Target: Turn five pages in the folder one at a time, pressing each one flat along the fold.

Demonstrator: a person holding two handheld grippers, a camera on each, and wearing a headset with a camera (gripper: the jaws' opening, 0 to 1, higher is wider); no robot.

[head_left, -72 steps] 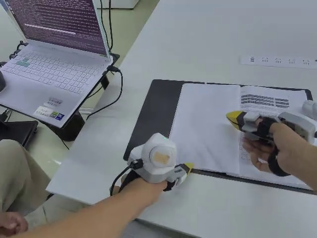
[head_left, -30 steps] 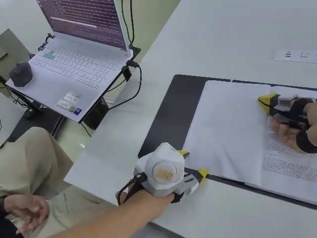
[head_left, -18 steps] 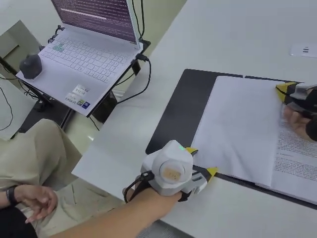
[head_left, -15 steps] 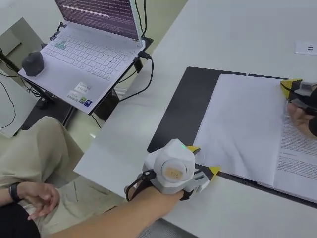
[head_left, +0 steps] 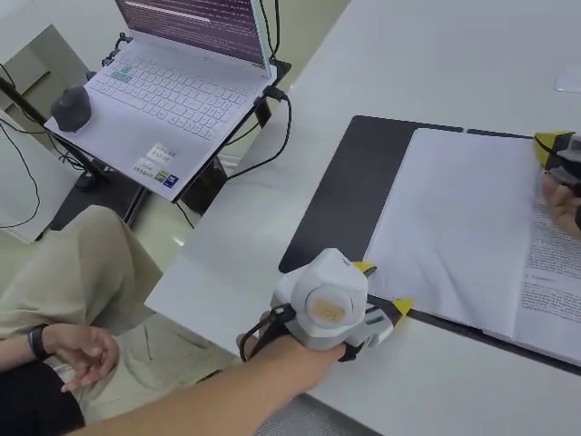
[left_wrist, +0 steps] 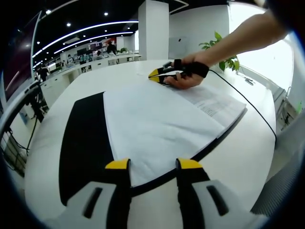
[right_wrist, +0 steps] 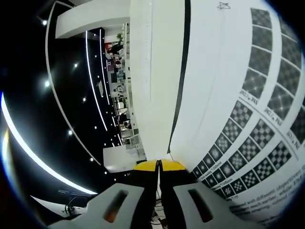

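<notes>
Two grippers meet an open folder [head_left: 334, 202] lying near the worktop's [head_left: 427, 64] front edge. The left gripper [head_left: 383, 287] rests at the folder's near edge, jaws parted, holding nothing. The right gripper [right_wrist: 158, 165], jaws pressed together on nothing, sits on the pages near the folder's far edge.

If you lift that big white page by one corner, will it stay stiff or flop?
Probably floppy: the white page looks like one thin sheet lying flat on the black folder, so a lifted corner would likely droop. Its smooth, unwrinkled surface suggests it could slip when pushed.
</notes>
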